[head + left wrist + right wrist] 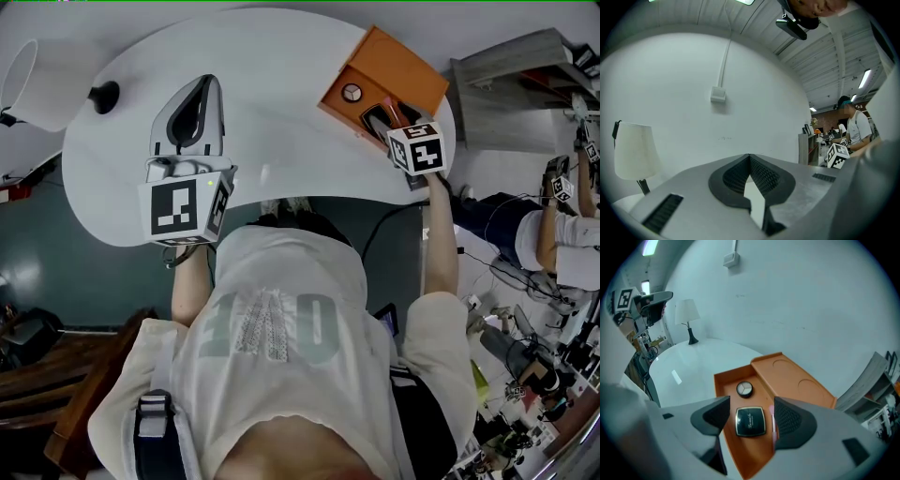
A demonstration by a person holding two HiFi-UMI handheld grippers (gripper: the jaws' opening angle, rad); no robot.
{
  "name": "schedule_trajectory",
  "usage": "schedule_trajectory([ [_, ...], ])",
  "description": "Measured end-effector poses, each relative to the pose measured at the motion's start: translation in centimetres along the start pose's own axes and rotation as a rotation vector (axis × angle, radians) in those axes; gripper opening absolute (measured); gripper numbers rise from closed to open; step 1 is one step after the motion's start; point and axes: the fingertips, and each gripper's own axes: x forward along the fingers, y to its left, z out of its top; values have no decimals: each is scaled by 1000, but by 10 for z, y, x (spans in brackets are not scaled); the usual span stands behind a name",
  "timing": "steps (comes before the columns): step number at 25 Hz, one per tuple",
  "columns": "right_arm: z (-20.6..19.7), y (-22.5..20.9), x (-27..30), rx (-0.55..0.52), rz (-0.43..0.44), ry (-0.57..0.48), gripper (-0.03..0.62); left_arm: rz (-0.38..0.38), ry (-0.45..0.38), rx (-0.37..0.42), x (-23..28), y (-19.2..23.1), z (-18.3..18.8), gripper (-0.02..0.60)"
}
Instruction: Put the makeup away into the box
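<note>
An orange box [729, 385] stands open at the table's far right edge, its lid [792, 380] lying beside it. Inside lie a round compact [744, 389], a black square compact [750, 421] and a thin pink stick [773, 420]. My right gripper [751, 404] hangs open above the box, tilted down, with the square compact showing between its jaws; neither pad touches it. The head view shows the same gripper [380, 117] over the box [342, 108], with the round compact [352, 92] beside it. My left gripper [202, 86] is held level over the table's left half. Its jaws [750, 157] meet at the tips, empty.
A white table lamp [19, 84] stands at the far left of the round white table [281, 141]. A grey shelf unit [511, 84] is behind the box. Another person with marker-cube grippers [562, 187] works at the right.
</note>
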Motion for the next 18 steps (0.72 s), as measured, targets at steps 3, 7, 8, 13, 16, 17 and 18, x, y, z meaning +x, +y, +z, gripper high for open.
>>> schedule_trajectory([
  [3,47,-2,-26,-10,-42,-144,260,3,-9,-3,-1,-1,2,6],
  [7,137,-7,-93,-40,-210,-494,3,6,-28,-2,-2,-5,9,6],
  [8,157,-4,-114,-38,-240,-593,3,7,-38,2,-4,-6,14,6],
  [13,225,34,-197,98,-239,-954,3,26,-122,-3,-16,-6,44,6],
  [16,240,64,-213,108,-242,-1019,3,39,-171,-2,-17,-6,56,6],
  [17,243,75,-214,98,-243,-1025,3,43,-177,0,-18,-6,59,6],
  [18,245,87,-214,84,-243,-1026,5,48,-181,3,-20,-6,61,6],
])
